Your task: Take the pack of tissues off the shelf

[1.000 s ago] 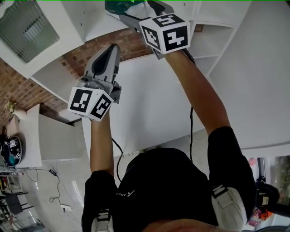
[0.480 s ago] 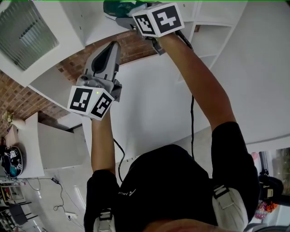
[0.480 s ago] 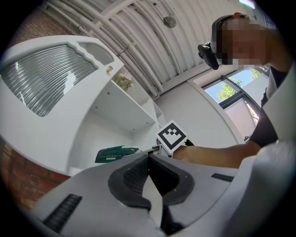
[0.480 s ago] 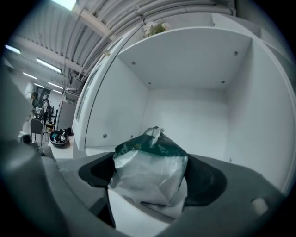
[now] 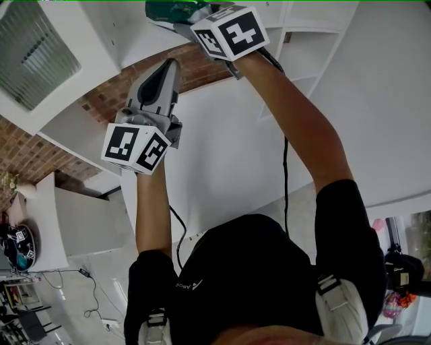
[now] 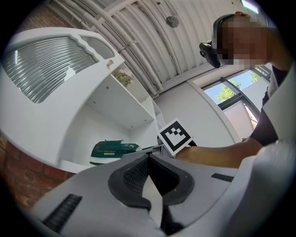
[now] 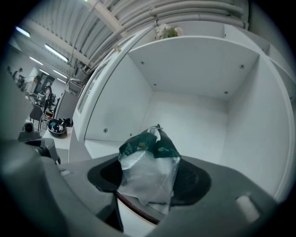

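Note:
The pack of tissues (image 7: 149, 155), dark green with a clear plastic end, lies on a high white shelf (image 7: 95, 147). My right gripper (image 7: 148, 187) is raised to it. Its jaws are closing, and the pack's clear end sits between them with both pads against the wrap. From the head view the pack (image 5: 168, 9) shows at the top edge, just past the right gripper (image 5: 190, 24). My left gripper (image 5: 172, 65) is held up lower and to the left, shut with nothing in it. The left gripper view shows the left gripper (image 6: 148, 158), with the pack (image 6: 113, 152) resting on the shelf (image 6: 74, 165) beyond it.
A brick wall (image 5: 195, 73) runs under the shelf unit. A white cabinet door with ribbed glass (image 5: 34, 48) is at the left. A small plant (image 7: 166, 31) stands on top of the unit. A black cable (image 5: 285, 176) hangs along the right arm.
The right gripper has moved up and left, farther into the shelf toward the pack. The left gripper has hardly moved.

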A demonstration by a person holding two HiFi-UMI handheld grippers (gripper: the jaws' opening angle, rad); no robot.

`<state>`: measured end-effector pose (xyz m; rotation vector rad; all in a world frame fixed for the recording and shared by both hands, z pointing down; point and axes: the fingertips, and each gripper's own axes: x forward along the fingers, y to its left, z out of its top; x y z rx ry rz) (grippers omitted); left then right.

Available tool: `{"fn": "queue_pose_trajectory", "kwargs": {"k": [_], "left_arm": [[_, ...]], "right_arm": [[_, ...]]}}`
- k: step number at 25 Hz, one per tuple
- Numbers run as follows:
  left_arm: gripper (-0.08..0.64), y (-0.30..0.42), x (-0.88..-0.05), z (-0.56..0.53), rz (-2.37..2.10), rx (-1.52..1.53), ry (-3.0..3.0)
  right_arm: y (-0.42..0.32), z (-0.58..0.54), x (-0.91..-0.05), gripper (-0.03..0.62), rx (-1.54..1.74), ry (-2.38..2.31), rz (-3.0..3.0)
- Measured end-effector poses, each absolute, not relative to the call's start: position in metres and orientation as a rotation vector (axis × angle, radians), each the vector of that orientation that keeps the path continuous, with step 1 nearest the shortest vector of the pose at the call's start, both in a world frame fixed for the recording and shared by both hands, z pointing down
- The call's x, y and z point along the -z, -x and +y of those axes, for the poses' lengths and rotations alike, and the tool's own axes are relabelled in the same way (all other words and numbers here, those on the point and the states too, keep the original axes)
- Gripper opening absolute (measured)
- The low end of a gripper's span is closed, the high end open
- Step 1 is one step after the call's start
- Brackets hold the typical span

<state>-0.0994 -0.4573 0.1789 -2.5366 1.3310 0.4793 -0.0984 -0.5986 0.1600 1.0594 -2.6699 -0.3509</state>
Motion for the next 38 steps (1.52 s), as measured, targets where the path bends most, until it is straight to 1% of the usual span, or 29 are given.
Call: {"fn": "queue_pose_trajectory", "kwargs": {"k": [7,12,16,22,27,38], "left_arm": [[-0.002,0.099,-0.172,-0.455,1.328,-0.440,2.511],[-0.002,0.101,-0.170,-0.447,1.338,-0.477,2.486],[-0.002,0.093,-0.173,-0.436,1.321,-0.471,2.466],[-0.002,0.076,-0.177,-0.416,1.288,-0.468,2.439],[-0.002,0.065,-0.206,-0.398,1.319,-0.493,2.459],[-0.002,0.058,-0.206,-0.400,1.350,-0.472,2.458]], "right_arm": [[0.086,-0.578,-0.147,0.273,0.480,-1.096,-2.771],[0.056,-0.536,-0.138,0.273,0.594,-1.142,-2.881],[0.029,-0.497,-0.147,0.273,0.672,-1.173,-2.946],[-0.008,-0.449,-0.172,0.272,0.637,-1.229,-3.063],[-0.025,-0.409,-0.204,0.269,0.623,-1.204,-3.139],[-0.030,-0.409,-0.217,0.262,0.614,-1.183,-3.122]]}}
